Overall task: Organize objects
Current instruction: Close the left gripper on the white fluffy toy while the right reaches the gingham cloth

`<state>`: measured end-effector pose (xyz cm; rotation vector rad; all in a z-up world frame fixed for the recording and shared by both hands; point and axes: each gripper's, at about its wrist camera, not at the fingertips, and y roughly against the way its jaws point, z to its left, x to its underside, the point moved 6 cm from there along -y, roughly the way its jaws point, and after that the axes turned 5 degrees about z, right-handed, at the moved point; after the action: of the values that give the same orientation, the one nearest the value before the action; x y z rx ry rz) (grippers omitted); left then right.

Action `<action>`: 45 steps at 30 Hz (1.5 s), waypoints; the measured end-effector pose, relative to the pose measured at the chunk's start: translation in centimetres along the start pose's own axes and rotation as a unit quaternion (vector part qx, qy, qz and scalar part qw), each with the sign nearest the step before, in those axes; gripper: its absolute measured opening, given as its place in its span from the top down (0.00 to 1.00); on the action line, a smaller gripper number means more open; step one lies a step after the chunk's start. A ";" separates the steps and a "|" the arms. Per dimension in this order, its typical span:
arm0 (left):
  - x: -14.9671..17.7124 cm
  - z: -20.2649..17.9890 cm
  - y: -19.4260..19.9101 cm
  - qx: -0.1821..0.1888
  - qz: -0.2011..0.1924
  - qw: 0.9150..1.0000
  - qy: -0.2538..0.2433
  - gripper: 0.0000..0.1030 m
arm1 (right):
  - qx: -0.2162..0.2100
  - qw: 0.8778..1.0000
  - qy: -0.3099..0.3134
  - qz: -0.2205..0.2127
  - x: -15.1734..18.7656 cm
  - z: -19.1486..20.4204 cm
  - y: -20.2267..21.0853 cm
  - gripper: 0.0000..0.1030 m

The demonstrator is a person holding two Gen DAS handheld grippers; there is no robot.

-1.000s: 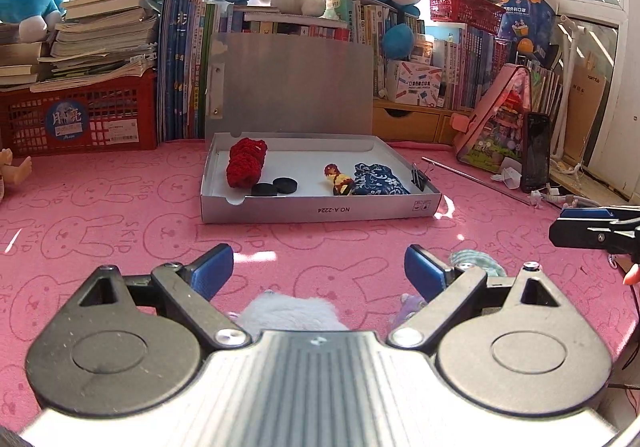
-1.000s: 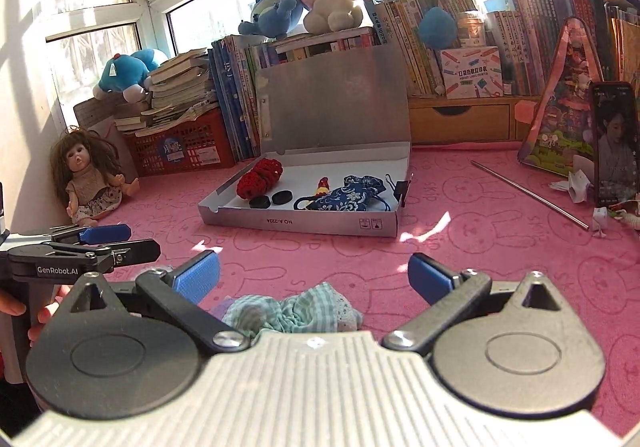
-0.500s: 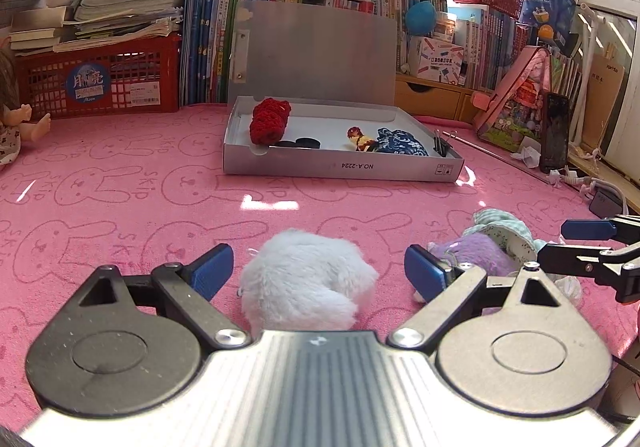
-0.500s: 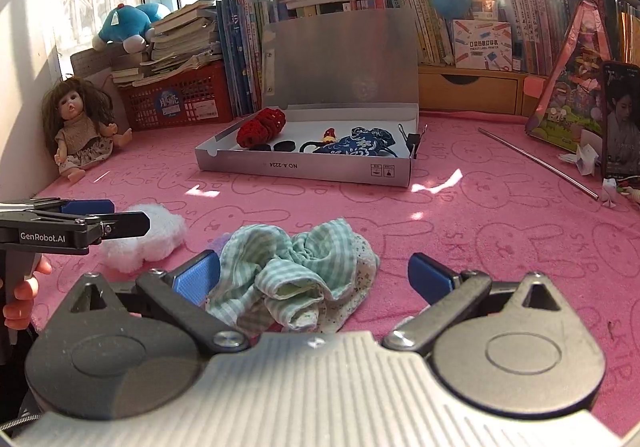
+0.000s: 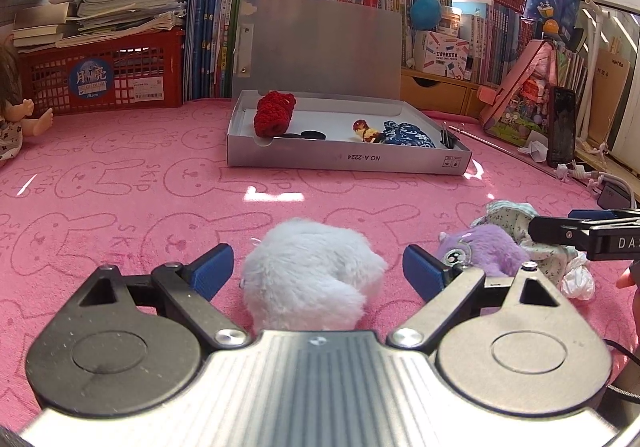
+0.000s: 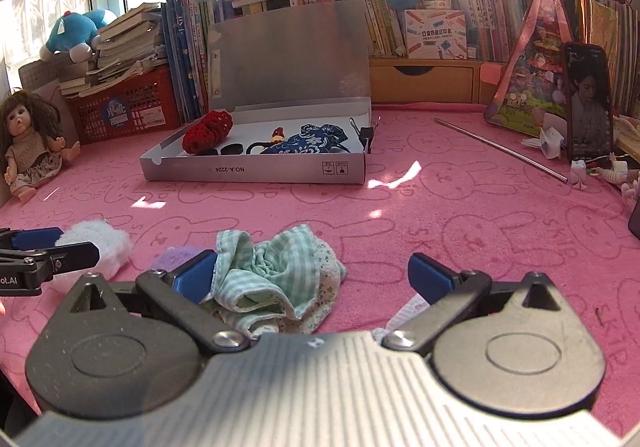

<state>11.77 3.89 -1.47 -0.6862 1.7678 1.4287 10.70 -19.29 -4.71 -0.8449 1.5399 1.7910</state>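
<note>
My left gripper point(image 5: 318, 271) is open around a white fluffy plush point(image 5: 308, 271) lying on the pink mat; the plush also shows in the right wrist view point(image 6: 98, 245). My right gripper point(image 6: 312, 279) is open, its left finger against a green checked cloth point(image 6: 276, 275) between the fingers; the cloth also shows in the left wrist view point(image 5: 516, 219). A purple plush point(image 5: 484, 249) lies beside the cloth. An open silver box point(image 5: 344, 159) ahead holds a red knitted piece point(image 5: 274, 113), black discs and a blue patterned pouch point(image 5: 406, 133).
A doll point(image 6: 30, 145) sits at the far left. A red basket point(image 5: 100, 77) with books, standing books and plush toys line the back. A metal rod point(image 6: 500, 149), a phone point(image 6: 588, 99) and small items lie at the right.
Both grippers have dropped lower toward the mat and come closer to their objects. The white plush now sits between my left fingers, the checked cloth between my right fingers.
</note>
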 end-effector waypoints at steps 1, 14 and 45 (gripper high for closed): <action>0.1 -0.1 -0.1 0.000 0.001 1.000 -0.001 0.09 | 0.003 1.000 0.000 0.002 0.1 -0.1 -0.1 0.00; 0.9 -0.7 -1.4 -0.006 0.015 1.000 -0.019 0.09 | 0.001 0.998 0.050 0.040 0.8 2.2 -2.3 0.00; 0.8 -0.5 -2.9 -0.019 0.033 0.999 -0.018 0.25 | 0.002 0.996 0.068 0.065 1.6 3.1 -3.8 0.00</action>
<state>13.48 2.79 -3.76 -0.6233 1.7536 1.5138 12.57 -15.63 -7.89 -0.9004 1.7194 1.8535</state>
